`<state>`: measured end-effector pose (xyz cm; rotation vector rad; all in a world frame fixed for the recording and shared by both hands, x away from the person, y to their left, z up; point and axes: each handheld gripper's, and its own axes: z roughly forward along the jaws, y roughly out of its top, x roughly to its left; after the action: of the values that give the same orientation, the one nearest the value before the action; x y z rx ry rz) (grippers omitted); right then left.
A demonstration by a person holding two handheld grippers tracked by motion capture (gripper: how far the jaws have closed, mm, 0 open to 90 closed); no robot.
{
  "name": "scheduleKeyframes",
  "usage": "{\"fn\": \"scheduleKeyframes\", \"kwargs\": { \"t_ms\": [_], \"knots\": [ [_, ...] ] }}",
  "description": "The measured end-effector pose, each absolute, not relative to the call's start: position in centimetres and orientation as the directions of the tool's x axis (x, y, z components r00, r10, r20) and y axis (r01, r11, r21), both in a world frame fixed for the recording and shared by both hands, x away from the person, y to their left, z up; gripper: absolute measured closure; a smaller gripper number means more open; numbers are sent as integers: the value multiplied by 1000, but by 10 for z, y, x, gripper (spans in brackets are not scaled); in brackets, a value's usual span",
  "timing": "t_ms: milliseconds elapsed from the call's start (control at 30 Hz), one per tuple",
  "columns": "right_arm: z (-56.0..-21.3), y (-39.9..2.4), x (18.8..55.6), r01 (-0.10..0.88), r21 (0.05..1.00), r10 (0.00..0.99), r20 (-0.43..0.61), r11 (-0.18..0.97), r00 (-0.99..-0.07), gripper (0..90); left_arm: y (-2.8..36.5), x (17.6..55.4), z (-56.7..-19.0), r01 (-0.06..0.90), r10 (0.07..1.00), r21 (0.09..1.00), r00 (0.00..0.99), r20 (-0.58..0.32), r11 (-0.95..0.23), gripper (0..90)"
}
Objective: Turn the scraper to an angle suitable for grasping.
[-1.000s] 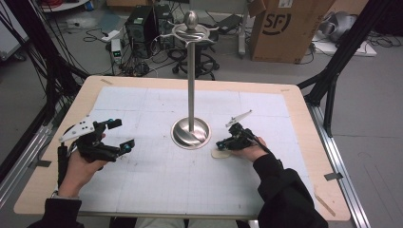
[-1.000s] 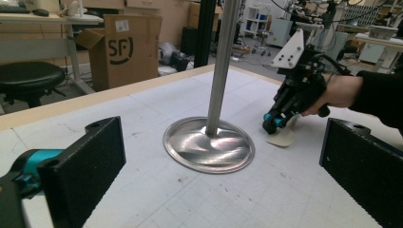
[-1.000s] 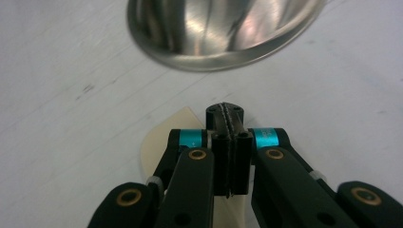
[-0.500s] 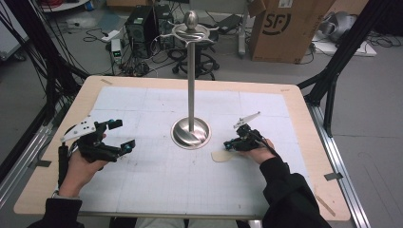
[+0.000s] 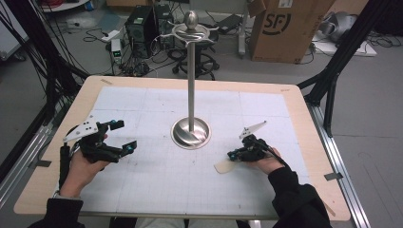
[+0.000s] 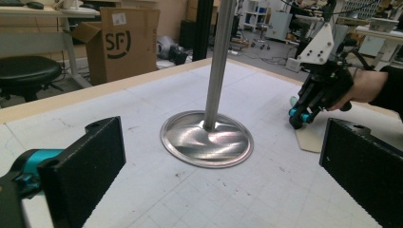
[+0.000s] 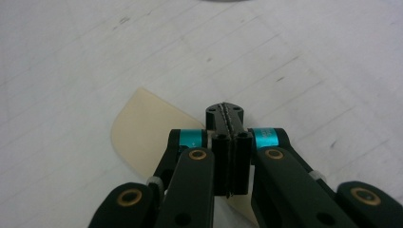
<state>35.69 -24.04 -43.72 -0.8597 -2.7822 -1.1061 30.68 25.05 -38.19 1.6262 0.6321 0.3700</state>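
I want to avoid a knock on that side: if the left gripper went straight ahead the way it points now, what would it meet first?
Most likely the metal stand: in the left gripper view its pole and round base sit straight ahead between the open jaws of the left gripper, with bare mat before them. Depth is hard to judge, so it may strike the base first.

High overhead forward-down view, two low jaw-mounted close views, sharing the steel stand (image 5: 191, 133) base.

Both arms are in black sleeves, and each gripper (image 5: 119, 137) (image 7: 227, 124) is black with 2 teal bands near the jaws, brass-coloured pivot screws, a grey 3-cornered plate on top and a trailing black cable.
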Motion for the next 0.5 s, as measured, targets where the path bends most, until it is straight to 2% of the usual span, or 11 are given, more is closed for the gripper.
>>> {"fn": "scheduleKeyframes", "kwargs": {
  "t_ms": [333, 500],
  "knots": [
    [-437, -264, 318, 485, 620, 439, 240, 617, -866, 900, 250, 307, -382, 187, 592, 980, 798, -114, -62, 19],
    [-440, -286, 297, 490, 640, 442, 251, 592, -861, 900, 247, 306, -382, 187, 588, 980, 800, -116, -62, 19]
  ]
}}
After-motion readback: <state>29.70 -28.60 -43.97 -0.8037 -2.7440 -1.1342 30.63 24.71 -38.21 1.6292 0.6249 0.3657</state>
